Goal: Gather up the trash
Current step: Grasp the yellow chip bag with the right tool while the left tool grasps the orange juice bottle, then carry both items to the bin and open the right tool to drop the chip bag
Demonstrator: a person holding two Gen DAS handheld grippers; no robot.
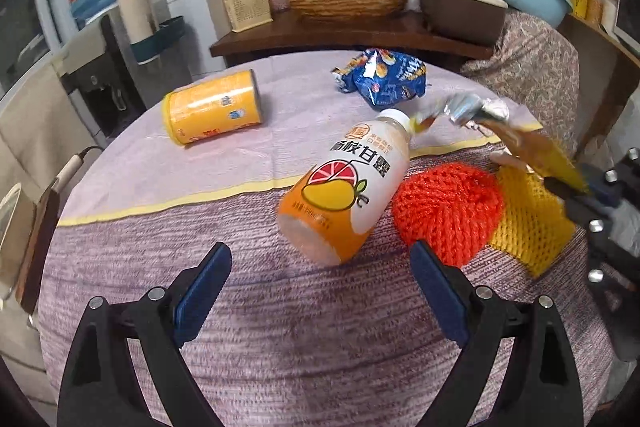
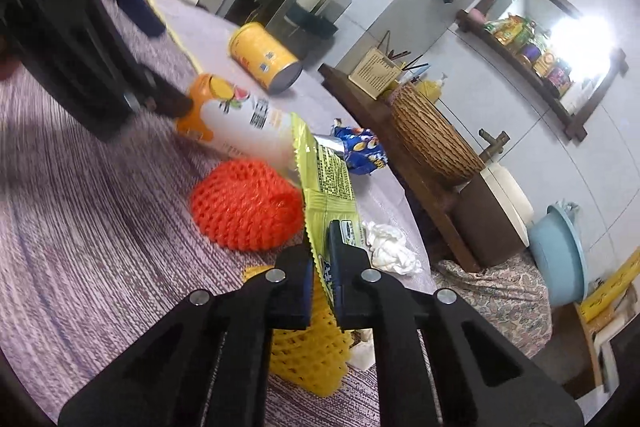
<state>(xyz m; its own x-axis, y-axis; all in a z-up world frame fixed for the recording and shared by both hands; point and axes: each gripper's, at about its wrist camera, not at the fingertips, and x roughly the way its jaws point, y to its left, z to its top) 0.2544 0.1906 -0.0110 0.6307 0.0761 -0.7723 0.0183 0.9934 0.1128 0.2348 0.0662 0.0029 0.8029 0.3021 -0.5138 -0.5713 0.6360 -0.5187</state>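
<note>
Clothed table; bottle, can, nets, wrapper, tissue.

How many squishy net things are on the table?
2. The red foam net lies beside the juice bottle. The yellow foam net lies right next to it, under the right gripper. More could be hidden.

I count one drink bottle directly ahead of my left gripper, one yellow can ahead to its left, and two foam nets to its right: one orange, one yellow. Farther ahead lies one blue snack bag. I count one yellow-green wrapper between my right gripper's fingers and one crumpled tissue just right of them.
</note>
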